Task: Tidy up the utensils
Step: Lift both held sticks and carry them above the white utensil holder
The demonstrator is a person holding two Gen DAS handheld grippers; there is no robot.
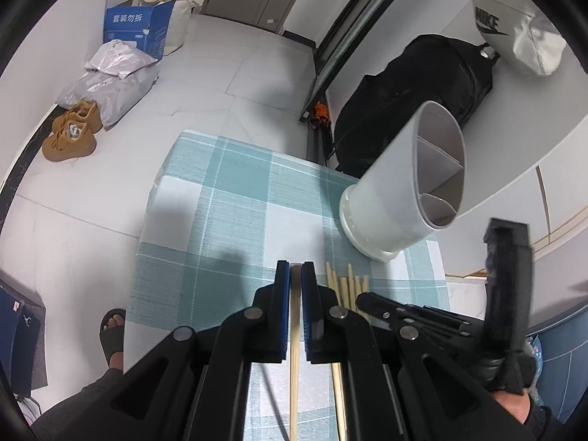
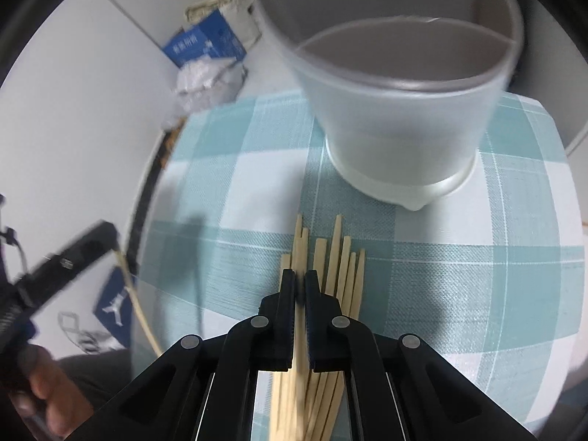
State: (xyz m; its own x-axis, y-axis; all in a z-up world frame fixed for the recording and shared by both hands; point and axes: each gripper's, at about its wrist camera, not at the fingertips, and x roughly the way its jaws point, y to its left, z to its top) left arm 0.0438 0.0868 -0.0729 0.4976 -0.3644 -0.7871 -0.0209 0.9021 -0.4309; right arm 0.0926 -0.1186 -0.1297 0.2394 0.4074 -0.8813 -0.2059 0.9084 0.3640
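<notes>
My left gripper (image 1: 296,270) is shut on one wooden chopstick (image 1: 295,360), which runs back between its blue pads above the teal checked tablecloth (image 1: 220,202). To its right, several loose chopsticks (image 1: 347,286) lie side by side on the cloth. A white divided utensil holder (image 1: 400,191) stands behind them. In the right wrist view, my right gripper (image 2: 299,277) sits low over the chopstick pile (image 2: 341,268), shut with a wooden stick (image 2: 297,341) showing between its jaws. The holder (image 2: 404,117) is just ahead. The left gripper (image 2: 110,233) and its chopstick (image 2: 139,305) appear at the left.
The small table's cloth (image 2: 477,275) ends close on all sides, with tiled floor beyond. On the floor lie brown shoes (image 1: 71,134), grey parcels (image 1: 110,84), a blue box (image 1: 137,27) and a black bag (image 1: 411,95). A person's sandalled foot (image 1: 112,334) is beside the table.
</notes>
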